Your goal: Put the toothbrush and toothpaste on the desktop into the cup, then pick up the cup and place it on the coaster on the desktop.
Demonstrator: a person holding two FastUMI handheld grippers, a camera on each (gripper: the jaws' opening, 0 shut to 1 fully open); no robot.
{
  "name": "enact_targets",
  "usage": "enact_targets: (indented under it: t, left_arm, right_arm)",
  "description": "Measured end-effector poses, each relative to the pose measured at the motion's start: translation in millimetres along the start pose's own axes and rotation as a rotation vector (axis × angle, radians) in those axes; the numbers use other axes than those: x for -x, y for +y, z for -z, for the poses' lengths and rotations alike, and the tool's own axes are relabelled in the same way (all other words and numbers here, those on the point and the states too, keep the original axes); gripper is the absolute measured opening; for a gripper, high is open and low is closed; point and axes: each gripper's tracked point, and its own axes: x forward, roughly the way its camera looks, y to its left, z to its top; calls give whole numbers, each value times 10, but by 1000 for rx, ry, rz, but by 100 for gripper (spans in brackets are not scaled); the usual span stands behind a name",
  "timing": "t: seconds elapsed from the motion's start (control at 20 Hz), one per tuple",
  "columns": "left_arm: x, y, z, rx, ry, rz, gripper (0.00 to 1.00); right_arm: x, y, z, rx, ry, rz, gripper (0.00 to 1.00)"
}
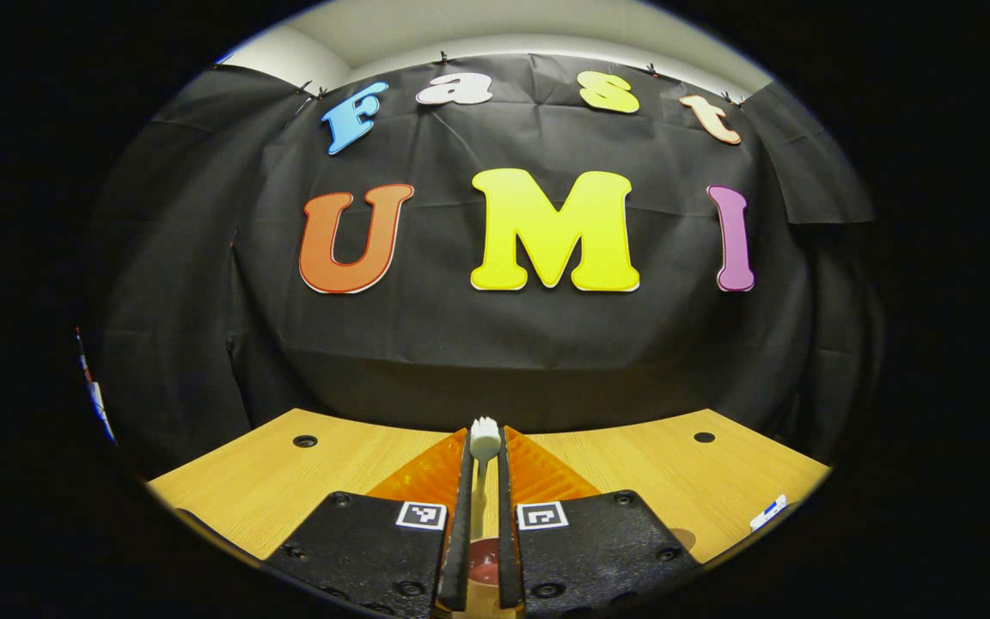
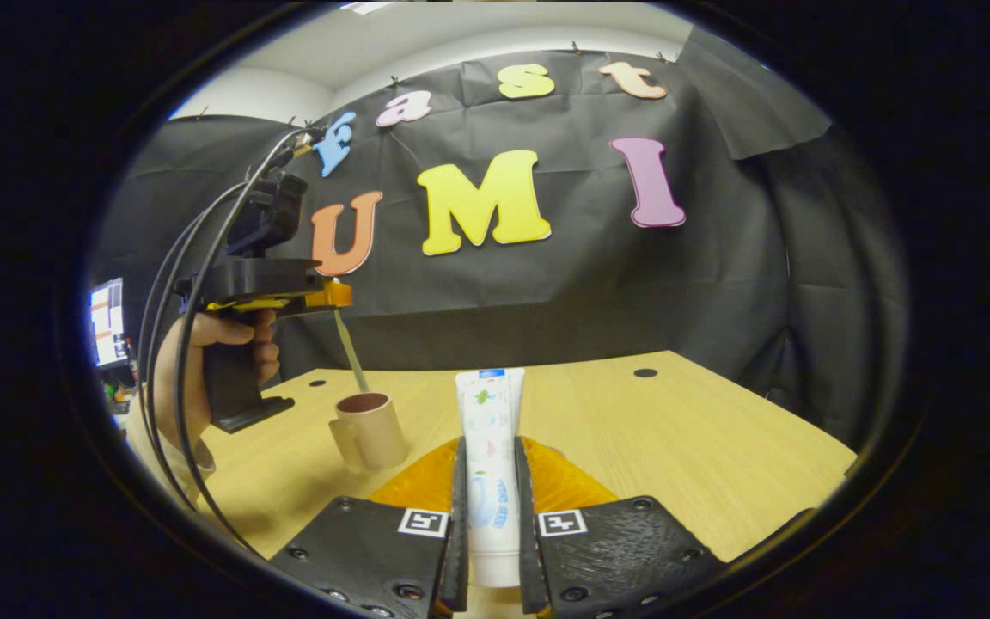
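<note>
Presently noting left gripper (image 2: 336, 297) pinching toothbrush (image 2: 351, 351) between both fingers, handle end hanging into cup (image 2: 370, 430) near the desktop's (image 2: 675, 430) left edge. Also noting right gripper (image 2: 489, 516) clamping toothpaste (image 2: 490, 430) upright, above the near edge.

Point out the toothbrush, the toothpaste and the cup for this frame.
toothbrush (image 1: 485, 438): left gripper view, on its bristle head.
toothpaste (image 2: 490, 430): right gripper view, on the tube's body.
cup (image 2: 372, 430): right gripper view, on its outer wall.
</note>
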Motion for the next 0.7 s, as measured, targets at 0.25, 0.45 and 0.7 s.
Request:
enact_targets:
  t: [0.25,0.45,0.7]
  left_arm:
    - [43,11,-125,21,-26,-1,16]
    - [51,-38,-54,30,2,17,16]
    - [21,-14,-42,5,8,12,5]
  right_arm:
    - [-5,-30,75,-7,9,0,24]
    - [32,-34,132,-9,20,-2,23]
    - [16,-11,179,-13,38,-5,23]
